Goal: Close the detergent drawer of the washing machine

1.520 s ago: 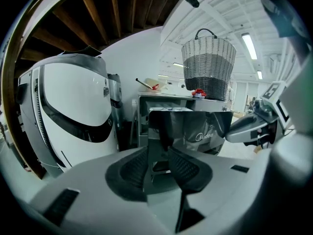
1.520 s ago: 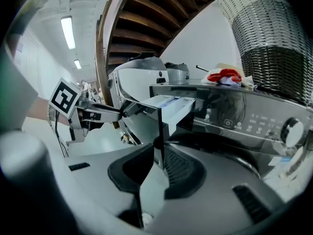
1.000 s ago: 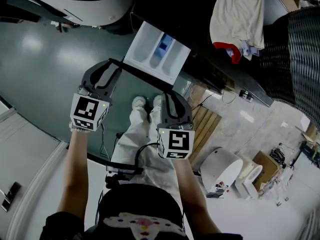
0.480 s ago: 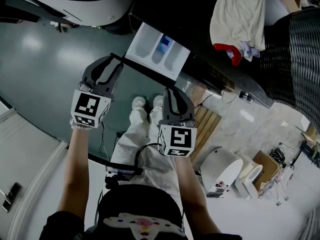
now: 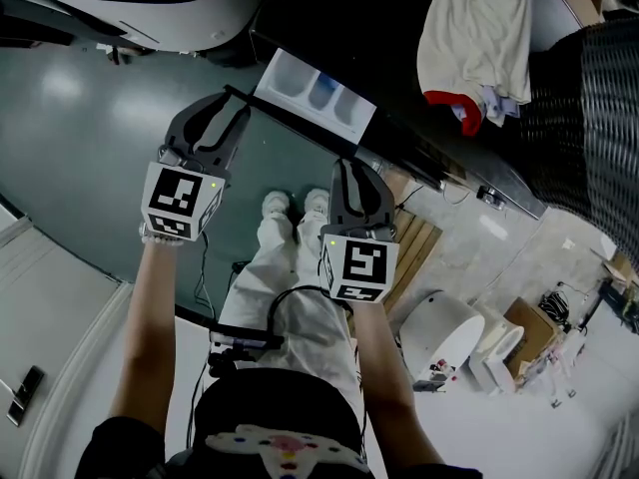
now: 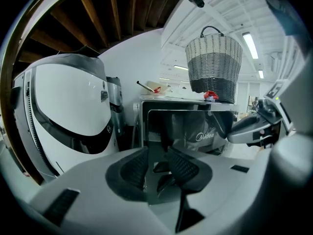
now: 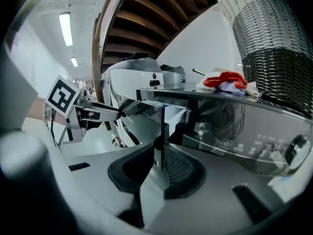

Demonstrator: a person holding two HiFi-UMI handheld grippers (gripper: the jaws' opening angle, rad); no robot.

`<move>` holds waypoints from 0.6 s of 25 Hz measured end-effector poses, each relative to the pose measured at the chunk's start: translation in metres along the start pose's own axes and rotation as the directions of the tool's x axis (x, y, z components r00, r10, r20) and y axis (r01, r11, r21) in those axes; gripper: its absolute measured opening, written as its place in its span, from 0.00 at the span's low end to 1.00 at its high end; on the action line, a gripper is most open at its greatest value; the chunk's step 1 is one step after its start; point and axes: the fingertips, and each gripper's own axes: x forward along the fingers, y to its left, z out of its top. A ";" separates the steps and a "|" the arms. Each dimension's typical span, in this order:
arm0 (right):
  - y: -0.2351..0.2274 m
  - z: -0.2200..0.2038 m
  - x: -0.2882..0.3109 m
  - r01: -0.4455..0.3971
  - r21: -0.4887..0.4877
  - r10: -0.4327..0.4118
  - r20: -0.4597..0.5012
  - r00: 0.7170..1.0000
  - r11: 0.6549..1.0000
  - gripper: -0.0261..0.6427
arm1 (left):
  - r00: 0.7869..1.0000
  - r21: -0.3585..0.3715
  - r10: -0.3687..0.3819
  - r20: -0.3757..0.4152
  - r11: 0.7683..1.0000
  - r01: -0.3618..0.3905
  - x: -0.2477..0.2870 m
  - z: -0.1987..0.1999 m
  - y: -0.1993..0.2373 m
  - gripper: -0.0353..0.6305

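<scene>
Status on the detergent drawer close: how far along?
Done: the left tongs and right tongs each clamp one end of the front panel.
In hand: the closing push. The detergent drawer is only partly in, with its compartments showing outside the washing machine.
Left: slide it in until the panel sits flush, then let go.

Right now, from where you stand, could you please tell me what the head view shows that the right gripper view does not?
Only the head view looks down into the compartments of the white plastic detergent drawer and shows the person's white shoes. Only the right gripper view shows the glossy control panel with its round dial. Both show the drawer partly out, the left gripper and right gripper shut on its front, and the grey woven basket.
</scene>
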 end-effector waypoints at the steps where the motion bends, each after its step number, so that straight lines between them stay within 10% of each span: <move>1: -0.001 0.001 0.001 0.003 -0.004 -0.003 0.000 1.000 1.000 0.14 | 1.000 0.002 0.002 0.001 1.000 -0.002 0.002 0.001 0.001 0.26; 15: -0.022 0.017 0.020 0.068 0.090 -0.068 0.001 0.998 0.994 0.14 | 0.998 0.022 0.061 0.007 0.998 -0.062 0.027 0.019 0.009 0.25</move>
